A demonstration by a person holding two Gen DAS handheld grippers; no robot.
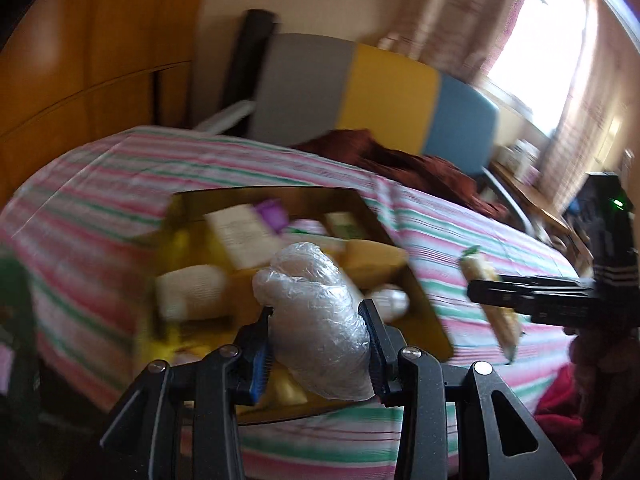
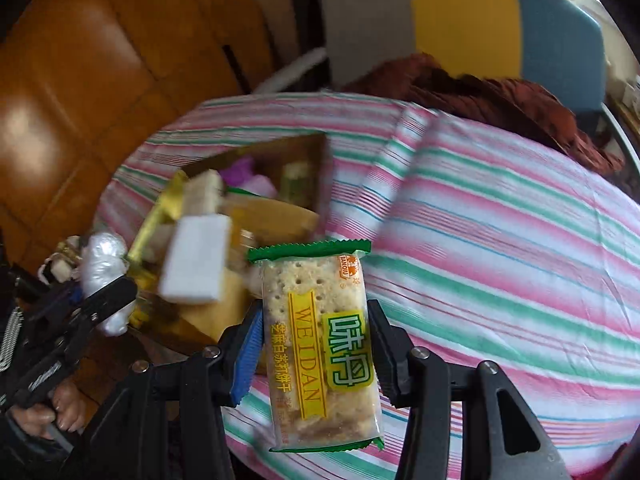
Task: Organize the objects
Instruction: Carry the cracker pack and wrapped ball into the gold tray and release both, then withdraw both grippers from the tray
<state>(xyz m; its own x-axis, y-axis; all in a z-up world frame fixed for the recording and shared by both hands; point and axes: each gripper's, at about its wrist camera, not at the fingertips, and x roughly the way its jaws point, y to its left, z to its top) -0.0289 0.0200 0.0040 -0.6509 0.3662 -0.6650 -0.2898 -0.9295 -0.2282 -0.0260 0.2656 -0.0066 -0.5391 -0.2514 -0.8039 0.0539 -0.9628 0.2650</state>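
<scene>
- The left gripper (image 1: pixel 320 332) points forward and down over the bed, its jaws clamped on a crumpled clear plastic-wrapped bundle (image 1: pixel 316 320), which sticks up above the fingertips (image 1: pixel 374 332).
- From the right wrist view that gripper shows at the lower left, tilted, with a person's hand (image 2: pixel 60 408) curled around its handle.
- The right gripper (image 2: pixel 316 344) also points steeply down, its jaws pressed on the two long sides of a clear cracker packet with green ends and a yellow "WEIDAN" band (image 2: pixel 316 344); the packet stands upright between the blue-edged pads (image 2: pixel 246 356).
- From the left wrist view the right gripper comes in from the right edge, roughly level, with the cracker packet hanging slanted in its jaws above the bedcover.
- Just beyond both grippers lies an open gold-coloured cardboard box (image 1: pixel 416 280) on the bed, filled with blurred small things: a white block-shaped packet (image 2: pixel 196 260), a pale printed packet (image 1: pixel 244 236), something purple (image 1: pixel 272 212) toward the back and yellow-brown packs.
- The plastic-wrapped bundle is held over the near part of the box; the cracker packet is held beside the box's right edge, over the bedcover.
- The pink, green and white striped bedcover (image 2: pixel 500 220) spreads around the box.
- Farther off, a rust-brown crumpled cloth (image 2: pixel 480 92) lies at the bed's far end, against a headboard of grey, yellow and blue panels (image 2: pixel 464 20).
- An orange-brown wooden wardrobe (image 1: pixel 92 60) stands at the left, and a bright curtained window (image 1: pixel 540 40) at the far right.
</scene>
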